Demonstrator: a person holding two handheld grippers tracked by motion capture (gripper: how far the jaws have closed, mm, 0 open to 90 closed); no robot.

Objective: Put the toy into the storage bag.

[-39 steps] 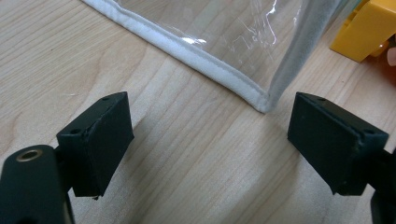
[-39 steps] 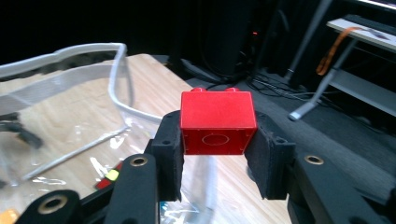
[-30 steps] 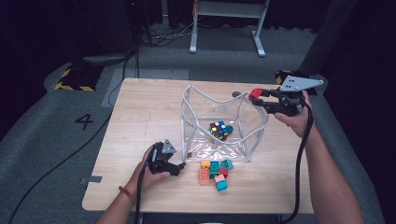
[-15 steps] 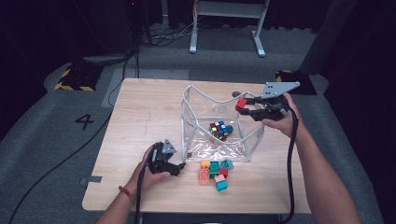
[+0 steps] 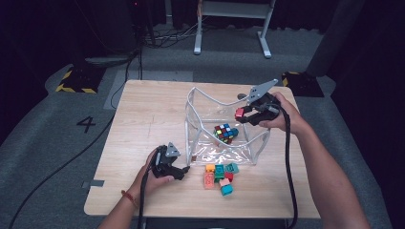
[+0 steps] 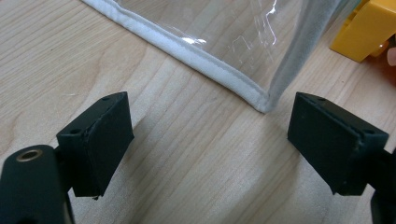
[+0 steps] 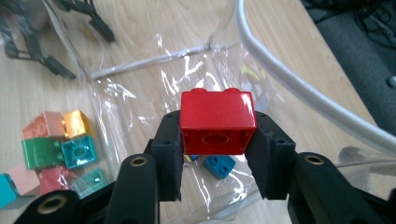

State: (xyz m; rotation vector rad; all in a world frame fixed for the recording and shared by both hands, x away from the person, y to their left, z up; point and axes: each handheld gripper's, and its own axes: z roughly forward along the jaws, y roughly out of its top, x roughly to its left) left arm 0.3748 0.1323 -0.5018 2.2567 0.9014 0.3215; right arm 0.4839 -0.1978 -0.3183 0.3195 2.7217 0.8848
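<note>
High view: wooden table (image 5: 143,124) bearing a clear plastic bin (image 5: 193,125) with white-trimmed edges; puzzle cube (image 5: 225,132) inside the bin; cluster of coloured blocks (image 5: 219,175) on the tabletop just outside the bin's near wall. Left gripper (image 5: 184,169) low on the table, near the bin's near-left corner. Right gripper (image 5: 241,114) raised above the bin's right side, clamped on a red block (image 5: 239,113).

Left gripper view: jaws spread wide, nothing between them; bin corner (image 6: 262,103) just beyond them on the wood; yellow block (image 6: 369,28) at upper right.

Right gripper view: jaws closed on both sides of the red block (image 7: 218,122), held above the bin's clear floor; blue block (image 7: 219,166) below it; coloured blocks (image 7: 56,144) to the left, seen through the clear wall.
</note>
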